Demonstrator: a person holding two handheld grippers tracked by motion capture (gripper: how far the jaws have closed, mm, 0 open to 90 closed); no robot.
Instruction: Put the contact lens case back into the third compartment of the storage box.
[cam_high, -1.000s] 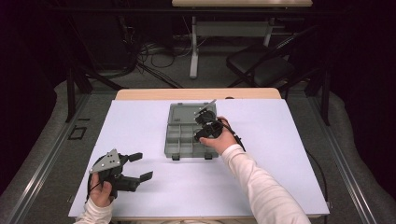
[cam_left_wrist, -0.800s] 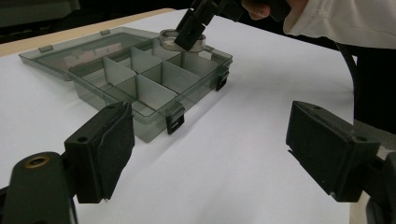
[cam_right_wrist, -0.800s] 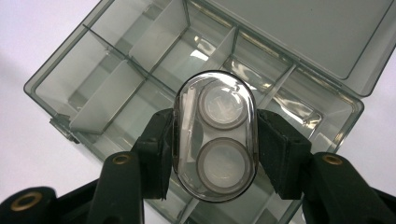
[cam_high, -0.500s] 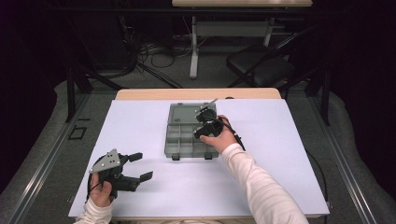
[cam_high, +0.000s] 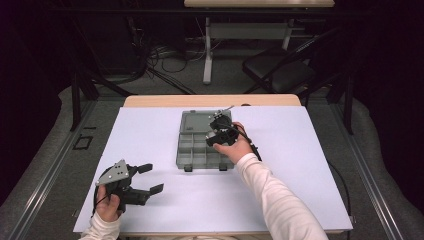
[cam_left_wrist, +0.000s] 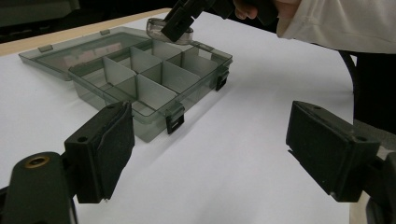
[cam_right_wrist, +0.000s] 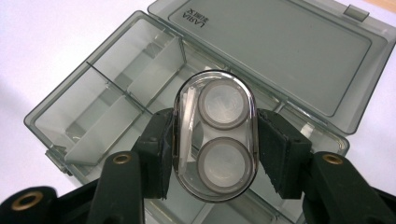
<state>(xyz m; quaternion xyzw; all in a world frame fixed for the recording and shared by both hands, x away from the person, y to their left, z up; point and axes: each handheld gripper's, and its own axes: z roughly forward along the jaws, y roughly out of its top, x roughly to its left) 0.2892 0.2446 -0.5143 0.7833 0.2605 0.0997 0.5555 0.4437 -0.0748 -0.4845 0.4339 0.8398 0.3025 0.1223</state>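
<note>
A grey see-through organizer box (cam_high: 197, 147) lies open at the table's middle, its lid (cam_right_wrist: 280, 51) flat behind it and its divided compartments (cam_left_wrist: 154, 81) bare. My right gripper (cam_high: 220, 131) hovers over the box's right side, shut on a clear oval case (cam_right_wrist: 215, 135) with two round wells; the same case (cam_left_wrist: 169, 30) hangs above the box's far corner in the left gripper view. My left gripper (cam_high: 150, 178) rests near the table's front left, open, with nothing between its pads (cam_left_wrist: 116, 144).
A white sheet (cam_high: 300, 165) covers the table, with a wooden strip (cam_high: 165, 101) showing at the far edge. A cable (cam_high: 250, 145) trails from the right gripper. Beyond the table stand a chair (cam_high: 280, 70) and desk legs (cam_high: 207, 55) on a cabled floor.
The right gripper has shifted slightly over the box with the case in it. The left gripper has stayed put.
</note>
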